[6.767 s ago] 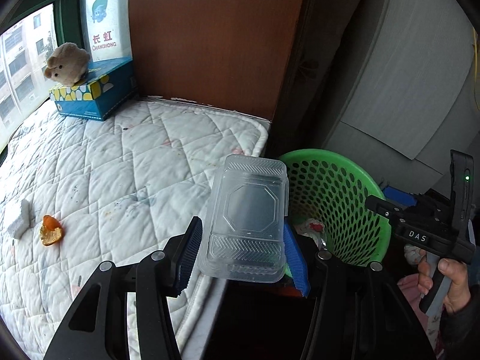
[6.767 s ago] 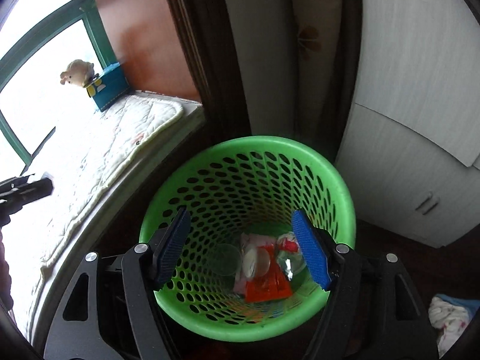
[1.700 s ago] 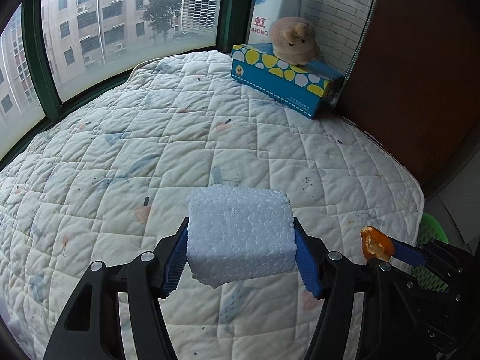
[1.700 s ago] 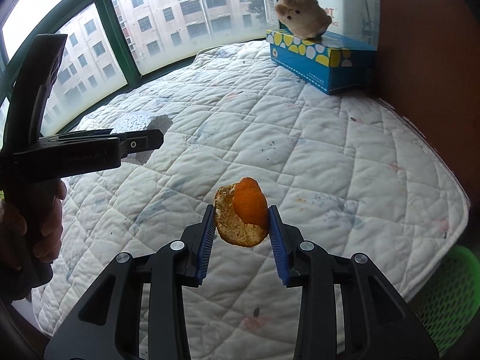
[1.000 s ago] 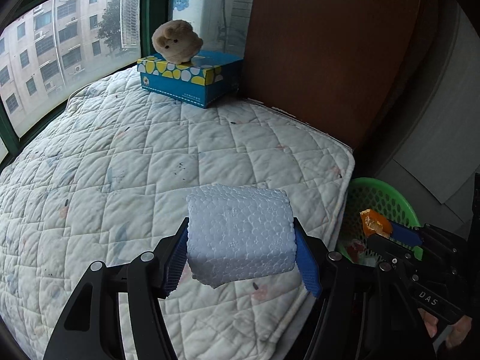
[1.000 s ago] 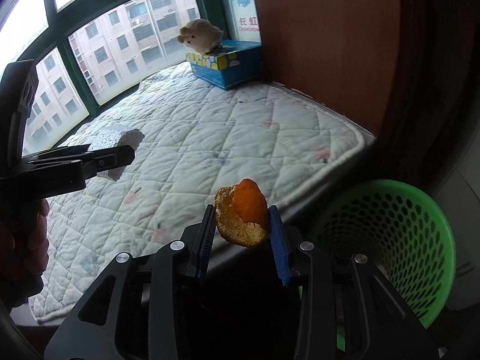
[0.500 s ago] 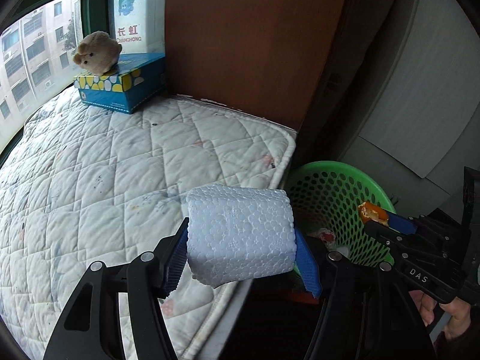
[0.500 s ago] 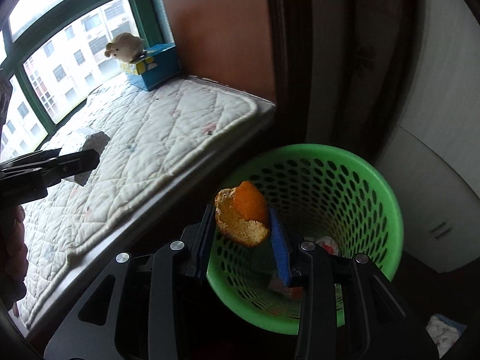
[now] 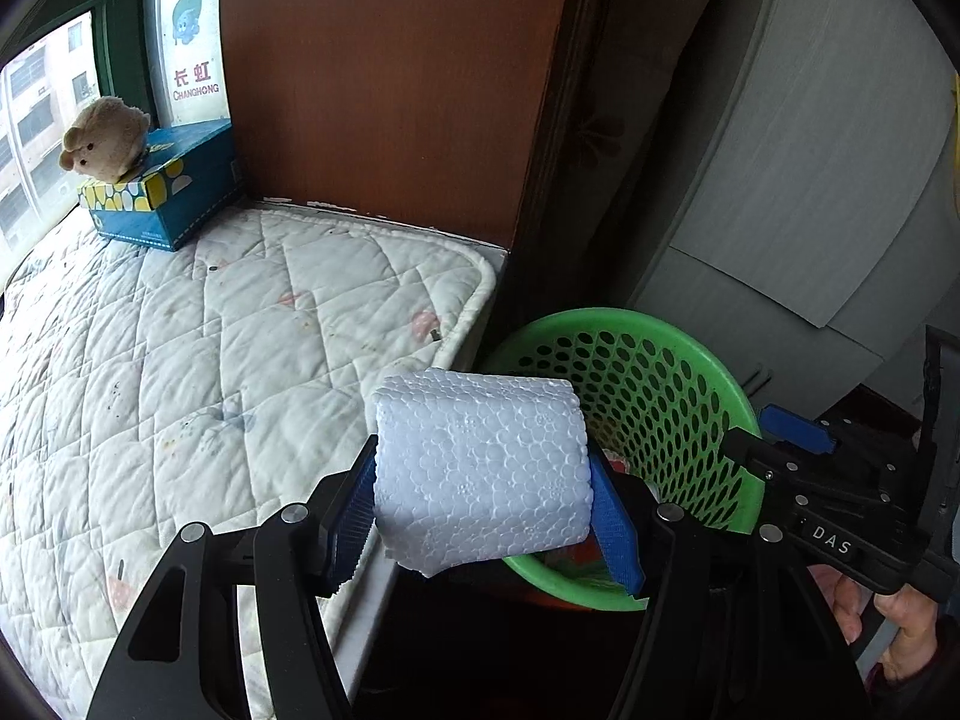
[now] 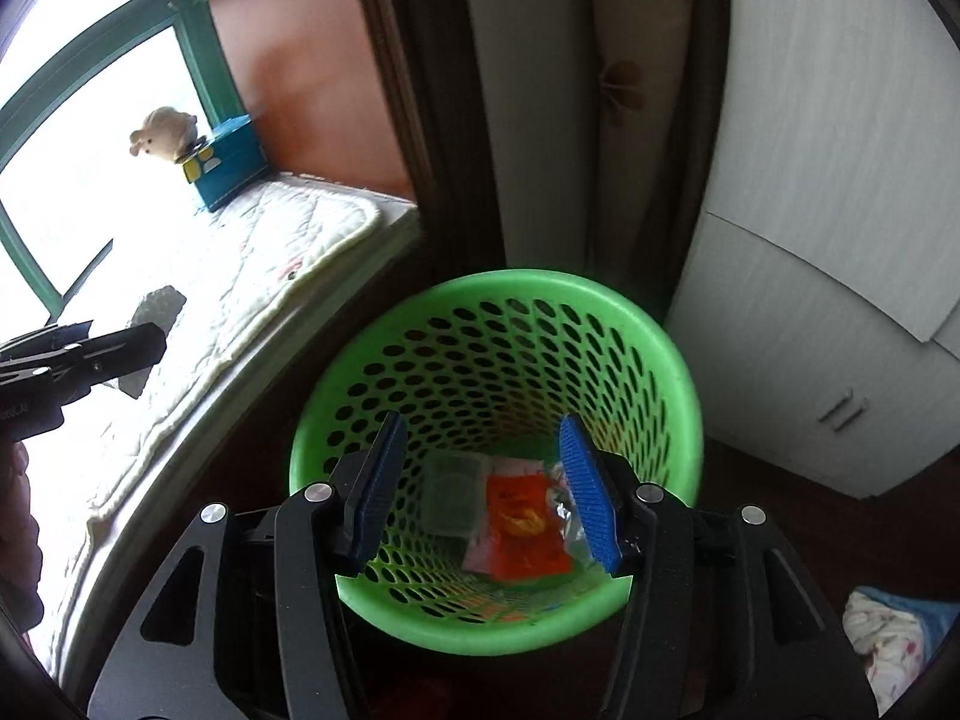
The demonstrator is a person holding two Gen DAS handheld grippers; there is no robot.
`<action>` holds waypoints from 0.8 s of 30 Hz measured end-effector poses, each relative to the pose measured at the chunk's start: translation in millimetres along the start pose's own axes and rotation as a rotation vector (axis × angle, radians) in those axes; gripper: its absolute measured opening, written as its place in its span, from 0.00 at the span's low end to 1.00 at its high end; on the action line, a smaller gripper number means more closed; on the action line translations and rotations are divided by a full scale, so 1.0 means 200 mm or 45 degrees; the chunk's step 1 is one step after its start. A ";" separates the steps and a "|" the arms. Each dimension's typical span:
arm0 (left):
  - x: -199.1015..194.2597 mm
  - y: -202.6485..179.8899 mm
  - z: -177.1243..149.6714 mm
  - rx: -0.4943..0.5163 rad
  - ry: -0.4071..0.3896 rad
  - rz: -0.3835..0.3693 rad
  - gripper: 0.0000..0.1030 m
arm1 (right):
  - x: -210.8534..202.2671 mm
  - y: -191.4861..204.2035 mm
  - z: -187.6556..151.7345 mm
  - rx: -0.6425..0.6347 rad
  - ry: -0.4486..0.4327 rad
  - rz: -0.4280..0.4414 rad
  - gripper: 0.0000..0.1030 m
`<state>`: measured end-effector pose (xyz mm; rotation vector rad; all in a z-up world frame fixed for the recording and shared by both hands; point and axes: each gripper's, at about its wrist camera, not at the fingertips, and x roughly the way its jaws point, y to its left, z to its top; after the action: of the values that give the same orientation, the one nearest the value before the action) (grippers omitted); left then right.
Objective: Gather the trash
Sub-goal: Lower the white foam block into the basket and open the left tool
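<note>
My left gripper (image 9: 483, 501) is shut on a white foam block (image 9: 480, 471) and holds it at the mattress edge, just left of the green basket (image 9: 672, 384). My right gripper (image 10: 483, 489) is open and empty directly above the green basket (image 10: 678, 396). Inside the basket lie a clear plastic container (image 10: 450, 495), an orange wrapper (image 10: 525, 531) and a piece of orange peel (image 10: 522, 519). The right gripper shows in the left wrist view (image 9: 780, 438) over the basket's right rim. The left gripper with the foam block (image 10: 153, 315) shows at the left of the right wrist view.
A white quilted mattress (image 9: 180, 360) fills the left side. A blue tissue box (image 9: 168, 198) with a plush toy (image 9: 105, 141) sits at its far corner by the window. A brown wall panel (image 9: 384, 72) and grey cabinet (image 9: 798, 168) stand behind the basket. Crumpled cloth (image 10: 888, 630) lies on the floor.
My right gripper has opened over the basket and the orange peel has dropped in. My left gripper has carried the foam block closer to the basket.
</note>
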<state>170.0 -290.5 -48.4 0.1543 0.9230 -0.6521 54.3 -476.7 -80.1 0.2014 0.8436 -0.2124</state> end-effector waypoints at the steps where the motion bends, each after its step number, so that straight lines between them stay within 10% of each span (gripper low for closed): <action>1: 0.01 -0.02 0.00 0.005 0.003 -0.005 0.60 | -0.01 -0.01 0.00 0.005 -0.007 -0.001 0.52; 24: 0.16 -0.27 -0.02 0.038 0.066 -0.095 0.71 | -0.18 -0.10 -0.04 0.068 -0.088 0.031 0.62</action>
<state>148.8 -345.3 -67.9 0.1647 0.9726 -0.7337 19.2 -489.3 -59.7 0.2526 0.7670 -0.2183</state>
